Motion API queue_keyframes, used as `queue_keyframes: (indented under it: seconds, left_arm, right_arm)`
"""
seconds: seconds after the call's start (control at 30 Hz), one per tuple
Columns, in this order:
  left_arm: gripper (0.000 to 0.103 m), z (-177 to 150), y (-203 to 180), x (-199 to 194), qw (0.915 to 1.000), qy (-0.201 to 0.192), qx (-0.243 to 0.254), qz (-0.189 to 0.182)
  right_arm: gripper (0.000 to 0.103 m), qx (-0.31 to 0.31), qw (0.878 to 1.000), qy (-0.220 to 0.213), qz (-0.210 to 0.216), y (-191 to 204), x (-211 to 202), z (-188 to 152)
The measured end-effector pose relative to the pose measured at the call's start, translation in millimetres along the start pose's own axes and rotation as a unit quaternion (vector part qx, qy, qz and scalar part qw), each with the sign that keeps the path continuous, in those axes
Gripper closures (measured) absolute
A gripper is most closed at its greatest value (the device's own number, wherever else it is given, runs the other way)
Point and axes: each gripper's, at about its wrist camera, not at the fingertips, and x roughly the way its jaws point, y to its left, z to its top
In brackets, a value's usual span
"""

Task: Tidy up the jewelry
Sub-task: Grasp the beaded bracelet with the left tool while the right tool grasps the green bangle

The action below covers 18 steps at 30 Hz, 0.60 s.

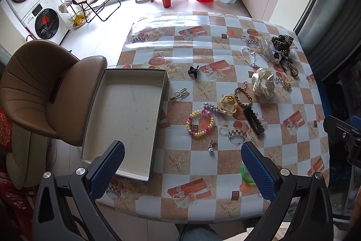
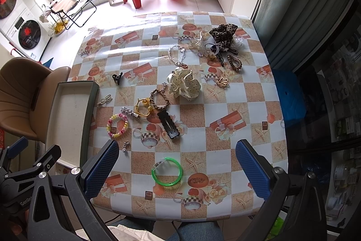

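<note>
Since both your left gripper [image 1: 182, 158] and right gripper [image 2: 177, 160] hover spread wide and empty, drop the right onto the near green bangle [image 2: 167, 173], pinch one rim, then carry it left to the tray [image 1: 123, 114].

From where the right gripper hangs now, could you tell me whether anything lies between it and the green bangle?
Nothing visible does. The right gripper is open above the table's near edge, and the green bangle lies flat on the tablecloth between its fingers, apart from the other pieces. The nearest one, a small silver charm, sits off to the left.
</note>
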Motion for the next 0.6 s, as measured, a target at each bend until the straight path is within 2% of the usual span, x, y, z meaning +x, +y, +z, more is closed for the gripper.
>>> queue_keyframes:
  seconds: [0.27, 0.37, 0.6]
  left_arm:
    - [0.0, -13.2, 12.8, 14.2, 0.9995, 0.028, -0.013, -0.011]
    - [0.0, -15.5, 12.6, 31.6, 0.9988, 0.045, -0.015, -0.009]
    - [0.0, -25.8, 3.0, 75.6, 0.9965, 0.077, -0.002, -0.032]
  right_arm:
    - [0.0, 0.012, 0.999, 0.029, 0.007, -8.2, 16.0, -5.2]
    - [0.0, 0.023, 0.998, 0.052, 0.006, -15.4, 29.9, -8.5]
    - [0.0, 0.038, 0.993, 0.112, 0.004, -30.3, 73.2, -27.4]
